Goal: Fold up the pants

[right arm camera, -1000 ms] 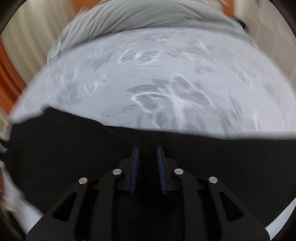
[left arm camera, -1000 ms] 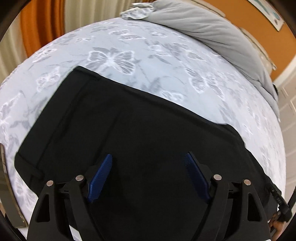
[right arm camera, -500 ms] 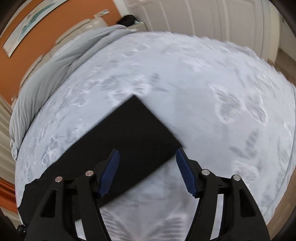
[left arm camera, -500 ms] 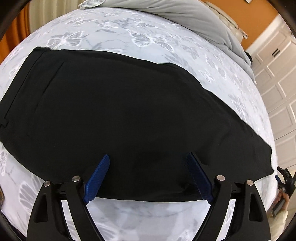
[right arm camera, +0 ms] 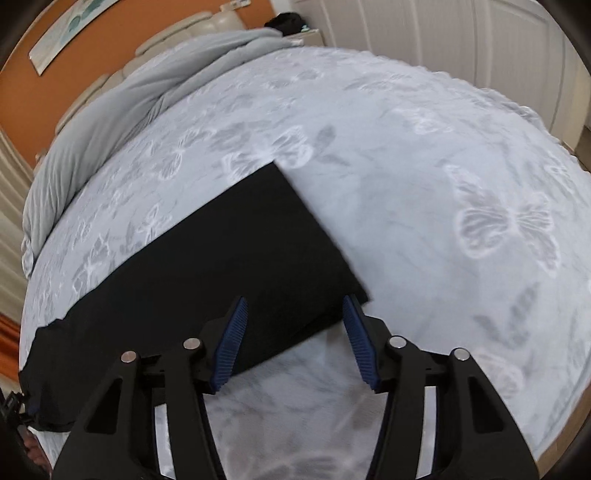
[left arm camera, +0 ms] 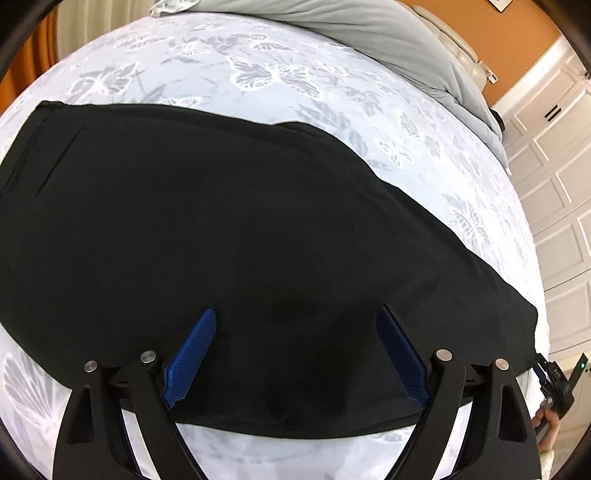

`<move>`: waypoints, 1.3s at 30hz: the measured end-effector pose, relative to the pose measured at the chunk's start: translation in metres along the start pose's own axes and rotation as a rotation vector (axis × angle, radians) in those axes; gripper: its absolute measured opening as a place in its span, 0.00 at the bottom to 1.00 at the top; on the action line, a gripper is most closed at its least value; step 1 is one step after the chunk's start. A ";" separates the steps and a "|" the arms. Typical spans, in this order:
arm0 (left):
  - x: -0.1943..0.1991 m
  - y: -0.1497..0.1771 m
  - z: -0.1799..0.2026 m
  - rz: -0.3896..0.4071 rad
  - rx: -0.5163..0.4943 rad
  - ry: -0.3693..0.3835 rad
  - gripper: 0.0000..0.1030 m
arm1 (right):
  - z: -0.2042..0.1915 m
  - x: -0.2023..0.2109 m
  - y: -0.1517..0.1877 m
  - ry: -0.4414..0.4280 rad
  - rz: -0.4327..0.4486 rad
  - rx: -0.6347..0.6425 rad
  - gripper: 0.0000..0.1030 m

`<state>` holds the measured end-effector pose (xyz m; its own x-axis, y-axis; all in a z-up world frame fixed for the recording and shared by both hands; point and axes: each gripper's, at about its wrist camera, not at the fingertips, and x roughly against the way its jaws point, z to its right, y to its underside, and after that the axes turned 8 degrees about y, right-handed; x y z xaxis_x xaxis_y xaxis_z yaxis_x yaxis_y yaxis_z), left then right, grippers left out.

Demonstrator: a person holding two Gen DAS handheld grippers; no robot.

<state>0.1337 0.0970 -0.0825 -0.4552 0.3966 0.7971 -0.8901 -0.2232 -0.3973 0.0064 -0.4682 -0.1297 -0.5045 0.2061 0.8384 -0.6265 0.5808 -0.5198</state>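
Observation:
Black pants [left arm camera: 229,236] lie flat on the bed, folded lengthwise, with the waistband at the far left of the left wrist view. My left gripper [left arm camera: 295,325] is open and empty, hovering over the pants' near edge around the middle. The leg end of the pants [right arm camera: 266,243] shows in the right wrist view, hem corner pointing up right. My right gripper [right arm camera: 295,306] is open and empty, just above the near hem corner. The right gripper [left arm camera: 554,376] and a hand also show at the lower right of the left wrist view.
The bed has a pale butterfly-print sheet [right arm camera: 461,192]. A grey duvet [left arm camera: 369,33] is bunched along the far side near the headboard. White closet doors [left arm camera: 554,184] stand on the right. An orange wall [right arm camera: 74,55] is behind the bed.
My right gripper has opened and moved from the middle of the pants to the hem end. My left gripper has drawn back toward the near edge, staying open.

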 end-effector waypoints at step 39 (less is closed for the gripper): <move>0.017 -0.011 -0.057 0.047 0.145 -0.106 0.85 | 0.043 -0.002 -0.009 -0.164 0.016 -0.294 0.76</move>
<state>0.1350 0.1569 -0.0908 -0.4848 0.2880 0.8258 -0.8520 -0.3688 -0.3716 -0.0120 -0.5078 -0.1340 -0.6169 0.1015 0.7804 -0.4316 0.7856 -0.4434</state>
